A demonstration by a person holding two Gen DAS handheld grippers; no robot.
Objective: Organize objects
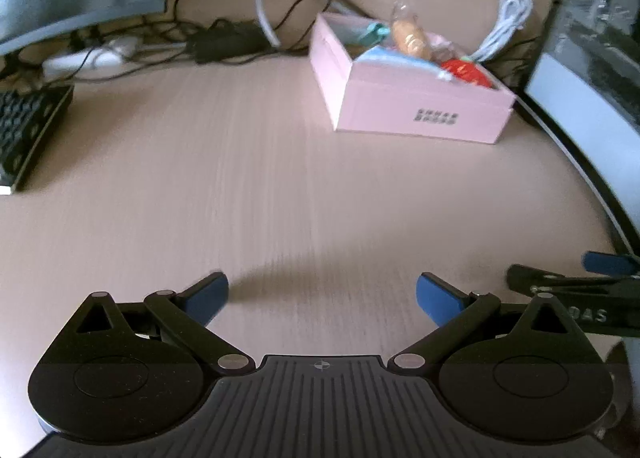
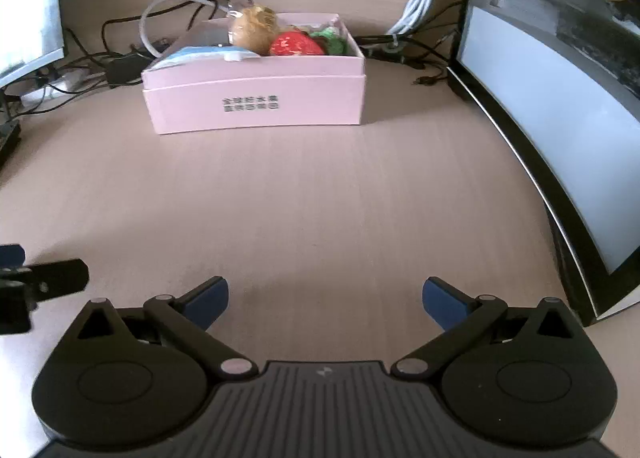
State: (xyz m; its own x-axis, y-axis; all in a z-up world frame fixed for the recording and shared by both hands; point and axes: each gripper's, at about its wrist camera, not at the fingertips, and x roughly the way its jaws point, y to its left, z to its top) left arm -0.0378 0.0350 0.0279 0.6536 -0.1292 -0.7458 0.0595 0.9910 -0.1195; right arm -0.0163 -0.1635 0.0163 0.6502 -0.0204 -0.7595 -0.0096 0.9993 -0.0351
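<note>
The pink box [image 2: 256, 98] is sitting in the upper middle of the right wrist view, its long axis running left to right, its printed long side facing the camera. It is resting on a pale wood-grain bench [image 2: 320, 198], with a monitor [image 2: 552, 118] at right and cables [image 2: 120, 42] behind. A red strawberry toy [image 2: 296, 44] and a wrapped bun [image 2: 252, 28] are lying inside. Both the right gripper [image 2: 326, 298] and left gripper [image 1: 322, 294] are hanging released, gripping nothing.

Open pink box [image 2: 256, 106] on the desk, packed with items.
</note>
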